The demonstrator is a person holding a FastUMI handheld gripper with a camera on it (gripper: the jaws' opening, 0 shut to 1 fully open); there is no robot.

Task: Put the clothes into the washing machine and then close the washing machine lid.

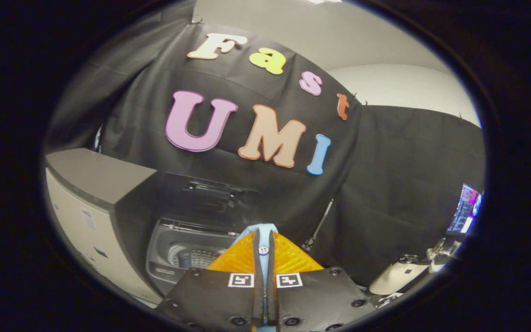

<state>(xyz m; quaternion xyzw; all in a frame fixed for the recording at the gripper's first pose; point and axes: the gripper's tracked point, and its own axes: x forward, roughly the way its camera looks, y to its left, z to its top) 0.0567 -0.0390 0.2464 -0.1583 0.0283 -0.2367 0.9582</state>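
Jaws clenched on a light blue garment (262,240), a thin strip of cloth with a white button pinched between the fingers (240,258). Washing machine (187,256) sits just beyond and left of jaws, lid (210,196) raised, drum visible. Grey cabinet (95,184) further left.

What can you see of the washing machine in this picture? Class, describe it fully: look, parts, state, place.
The washing machine is a grey top-loader with its lid raised, a dark panel standing upright behind the opening. Inside, the perforated metal drum shows. It stands beside a pale cabinet with a grey top, against the black cloth wall. The gripper is held ahead of it and nearer the camera, shut on a light blue buttoned garment, which has not yet gone into the drum. Nothing visibly touches the machine.
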